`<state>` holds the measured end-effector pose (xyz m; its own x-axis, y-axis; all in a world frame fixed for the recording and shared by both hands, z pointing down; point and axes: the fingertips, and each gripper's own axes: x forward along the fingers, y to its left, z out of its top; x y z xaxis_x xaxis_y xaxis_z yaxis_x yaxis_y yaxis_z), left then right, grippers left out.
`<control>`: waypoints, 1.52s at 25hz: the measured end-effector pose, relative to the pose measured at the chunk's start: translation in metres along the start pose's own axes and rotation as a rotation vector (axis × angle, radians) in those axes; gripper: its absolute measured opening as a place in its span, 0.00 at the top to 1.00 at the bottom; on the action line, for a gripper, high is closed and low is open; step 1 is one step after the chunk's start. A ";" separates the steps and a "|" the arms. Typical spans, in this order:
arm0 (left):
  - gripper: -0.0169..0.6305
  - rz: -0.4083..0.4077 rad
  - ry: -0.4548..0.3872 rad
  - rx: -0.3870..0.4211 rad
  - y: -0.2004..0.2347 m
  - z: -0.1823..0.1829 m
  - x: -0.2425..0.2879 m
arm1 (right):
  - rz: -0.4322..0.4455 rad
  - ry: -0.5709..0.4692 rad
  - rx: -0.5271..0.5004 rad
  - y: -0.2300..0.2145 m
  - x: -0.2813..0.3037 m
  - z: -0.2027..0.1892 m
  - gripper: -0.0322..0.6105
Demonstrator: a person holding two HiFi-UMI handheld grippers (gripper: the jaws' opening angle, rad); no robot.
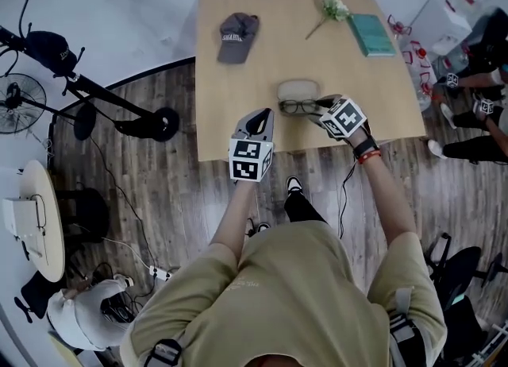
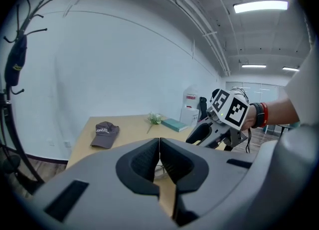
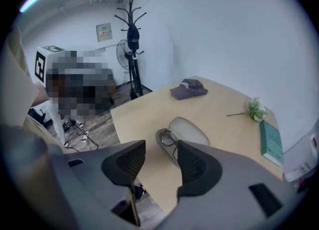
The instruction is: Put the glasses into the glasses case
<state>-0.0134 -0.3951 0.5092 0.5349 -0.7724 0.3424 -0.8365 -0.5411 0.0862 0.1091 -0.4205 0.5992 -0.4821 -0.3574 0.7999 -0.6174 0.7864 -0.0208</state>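
The black-framed glasses (image 1: 299,106) lie inside the lower half of an open grey glasses case (image 1: 298,89) near the front of the wooden table (image 1: 222,111). In the right gripper view the glasses (image 3: 169,142) rest in the case's tray, and the lid (image 3: 192,128) lies open beside it. My right gripper (image 1: 317,106) hangs just right of the case and above it. It is open, with nothing between its jaws (image 3: 160,150). My left gripper (image 1: 259,121) is held over the table's front edge, left of the case, and its jaws (image 2: 159,147) are shut and empty.
A grey cap (image 1: 236,36) lies at the table's far left, a flower sprig (image 1: 332,8) and a teal book (image 1: 371,34) at its far right. A coat stand (image 3: 131,40) and a fan stand on the floor to the left. People sit at the right.
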 end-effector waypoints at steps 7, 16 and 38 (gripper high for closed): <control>0.94 -0.015 -0.046 0.031 -0.020 0.014 -0.035 | -0.116 -0.242 0.148 0.020 -0.067 0.018 0.64; 0.94 -0.053 -0.114 0.072 -0.052 0.034 -0.076 | -0.236 -0.525 0.323 0.064 -0.146 0.022 0.69; 0.94 -0.010 -0.181 0.103 -0.065 0.034 -0.130 | -0.451 -0.750 0.445 0.127 -0.193 0.019 0.88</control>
<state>-0.0246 -0.2708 0.4276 0.5633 -0.8091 0.1675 -0.8196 -0.5729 -0.0110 0.1114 -0.2614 0.4310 -0.3181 -0.9260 0.2031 -0.9443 0.2905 -0.1544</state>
